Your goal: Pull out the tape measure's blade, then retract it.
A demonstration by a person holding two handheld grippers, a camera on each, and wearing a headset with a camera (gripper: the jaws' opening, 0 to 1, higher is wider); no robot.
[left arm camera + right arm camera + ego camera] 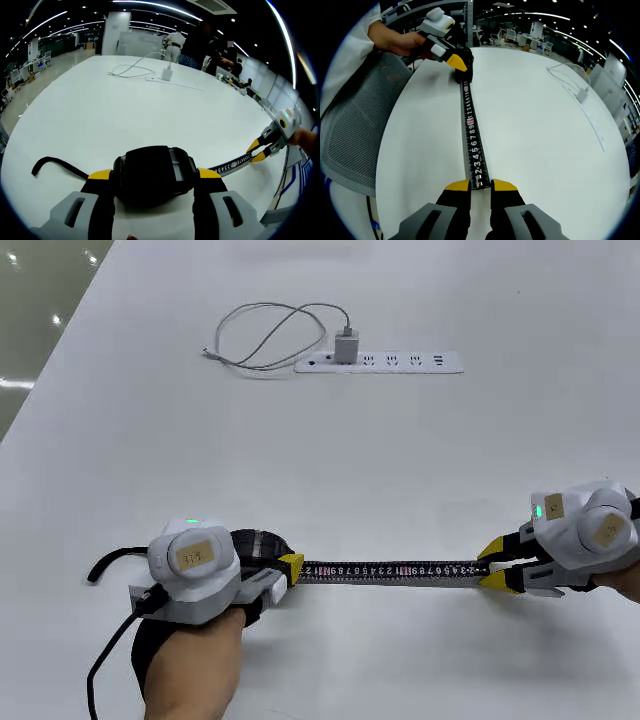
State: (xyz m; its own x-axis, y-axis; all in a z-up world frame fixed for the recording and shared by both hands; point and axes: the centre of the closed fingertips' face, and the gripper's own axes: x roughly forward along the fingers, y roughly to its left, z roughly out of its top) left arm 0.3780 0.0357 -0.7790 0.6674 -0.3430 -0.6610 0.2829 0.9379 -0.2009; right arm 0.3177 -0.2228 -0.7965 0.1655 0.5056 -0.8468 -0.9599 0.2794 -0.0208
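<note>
Black wrist strap trails off left of the tape measure case, which sits on the white desk toward the person's side. L gripper is clamped on the case, w/ a yellow-tipped jaw on either side of it, as the left gripper view shows. From the case the blade runs out to the right, low over the desk, numbers up, long axis straight btwn the two grippers. R gripper, well right of the case, is pinched shut on the blade's far end; in the right gripper view its tips close over the lowest numbers. Judging by the length out, the pull looks about done and retract is next. That move turns on the axis — the blade end has to travel left along its own line toward the case, so R gripper should feed it in w/o swinging sideways while L gripper just holds the case. Well behind the case lie a power strip & charger cable — out of the path.
</note>
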